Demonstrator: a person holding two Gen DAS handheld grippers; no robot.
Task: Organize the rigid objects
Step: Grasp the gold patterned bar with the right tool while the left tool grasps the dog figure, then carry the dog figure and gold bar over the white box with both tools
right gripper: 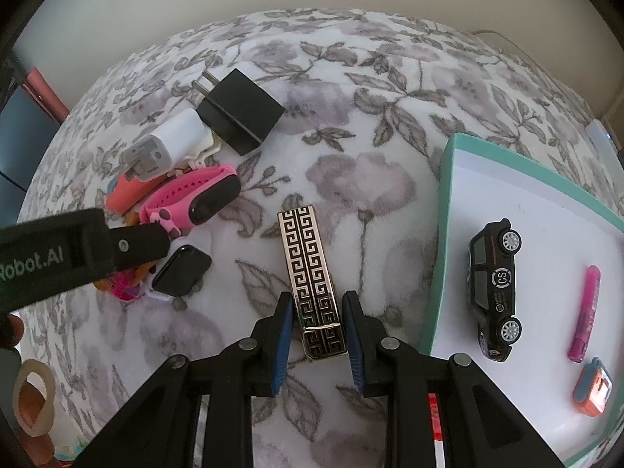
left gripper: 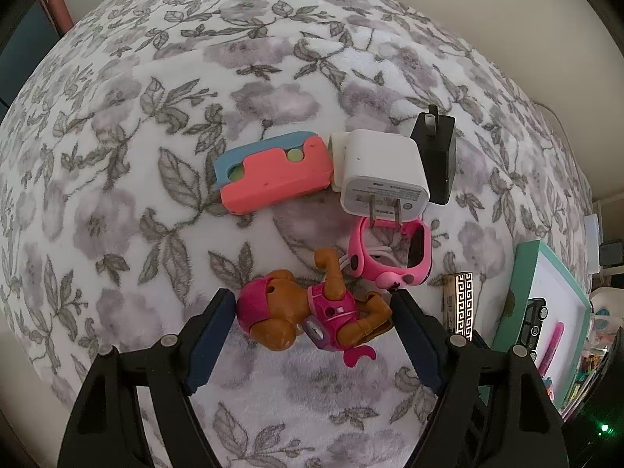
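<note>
My right gripper [right gripper: 316, 335] is nearest: fingers clamped on the near end of the patterned gold box [right gripper: 310, 273], which lies flat on the bed [right gripper: 351, 89], just beside the teal tray [right gripper: 444, 210]. Box looks stiff with a glossy skin, probably light; I'd keep the pads on its long flat sides, since the gloss may slip. My left gripper [left gripper: 314, 314] has fingers apart, bracketing the toy dog [left gripper: 312, 312]; whether the pads touch it I can't tell. Hard plastic, lumpy, so I'd pinch across the torso, not the limbs. Beyond it lie the pink watch [left gripper: 390, 257], white charger [left gripper: 380, 175], black charger [left gripper: 436, 156] and coral case [left gripper: 273, 171]. Tray already holds the toy car [right gripper: 493, 288].
</note>
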